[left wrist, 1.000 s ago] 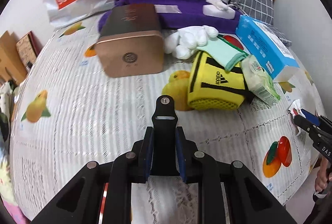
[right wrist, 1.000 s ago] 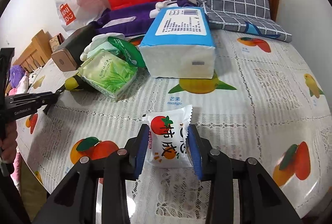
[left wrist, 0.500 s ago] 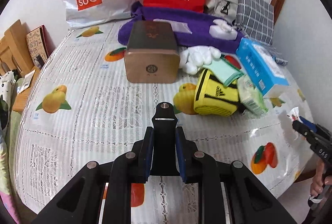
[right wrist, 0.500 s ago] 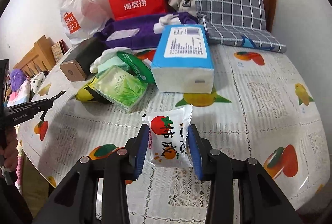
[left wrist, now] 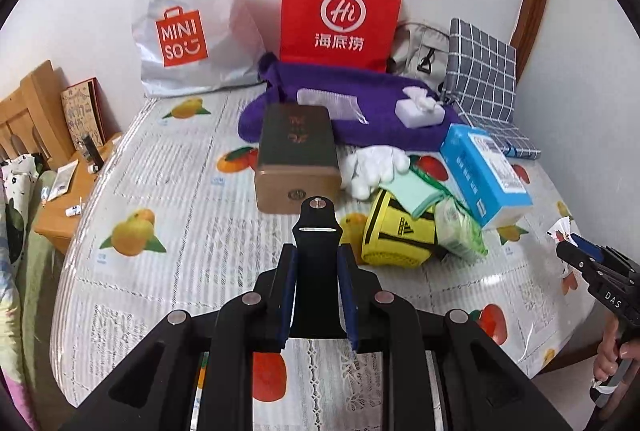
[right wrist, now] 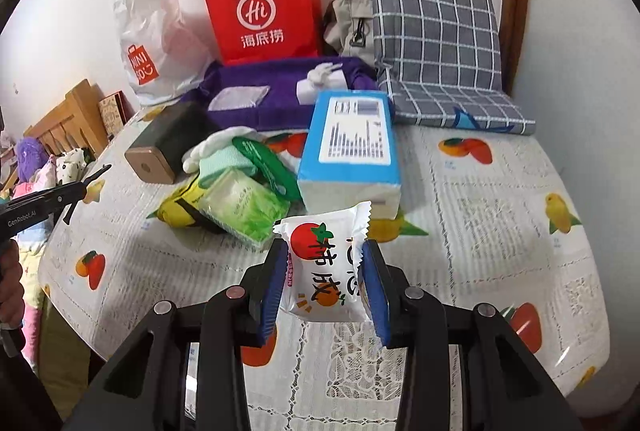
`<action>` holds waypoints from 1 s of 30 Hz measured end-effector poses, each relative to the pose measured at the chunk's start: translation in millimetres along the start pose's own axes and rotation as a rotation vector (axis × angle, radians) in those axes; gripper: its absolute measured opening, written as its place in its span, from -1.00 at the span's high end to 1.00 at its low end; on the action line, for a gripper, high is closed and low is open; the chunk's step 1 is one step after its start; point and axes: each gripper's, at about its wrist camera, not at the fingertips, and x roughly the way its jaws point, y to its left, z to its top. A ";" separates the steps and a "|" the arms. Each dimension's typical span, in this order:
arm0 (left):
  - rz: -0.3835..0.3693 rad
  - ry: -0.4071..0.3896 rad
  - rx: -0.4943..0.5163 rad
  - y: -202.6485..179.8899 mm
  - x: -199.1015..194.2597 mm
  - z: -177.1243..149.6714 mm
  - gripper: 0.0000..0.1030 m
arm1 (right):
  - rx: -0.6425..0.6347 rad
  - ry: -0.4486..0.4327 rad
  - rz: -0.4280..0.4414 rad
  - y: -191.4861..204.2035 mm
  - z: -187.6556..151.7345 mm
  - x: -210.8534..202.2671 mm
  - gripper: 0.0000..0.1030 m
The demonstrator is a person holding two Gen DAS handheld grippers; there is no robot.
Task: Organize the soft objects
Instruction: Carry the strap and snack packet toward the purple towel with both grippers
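My left gripper (left wrist: 318, 291) is shut on a black strap (left wrist: 316, 243) with a slot and a metal stud, held above the fruit-print tablecloth (left wrist: 180, 191). My right gripper (right wrist: 325, 259) is shut on a white snack packet (right wrist: 320, 271) printed with a red fruit, also lifted off the cloth. In a pile between them lie a yellow Adidas pouch (left wrist: 396, 235), a green wipes pack (left wrist: 460, 231), a mint cloth (left wrist: 412, 191), white gloves (left wrist: 372, 167) and a blue tissue pack (left wrist: 486, 171). The right gripper (left wrist: 576, 255) shows at the left wrist view's right edge.
A gold-fronted box (left wrist: 296, 159) stands before a purple towel (left wrist: 352, 111). Against the wall are a red paper bag (left wrist: 340, 15), a white Miniso bag (left wrist: 188, 31), a grey bag (right wrist: 352, 23) and a checked cushion (right wrist: 436, 39). A wooden bedside stand (left wrist: 60, 199) is at left.
Both grippers have risen away from the cloth, so more of the table and wall shows. Each keeps its hold: the strap on the left, the snack packet on the right.
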 end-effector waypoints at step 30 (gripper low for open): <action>0.057 -0.071 0.009 -8.2 -5.2 79.5 0.61 | -0.025 -0.108 0.039 -6.7 88.3 3.9 0.26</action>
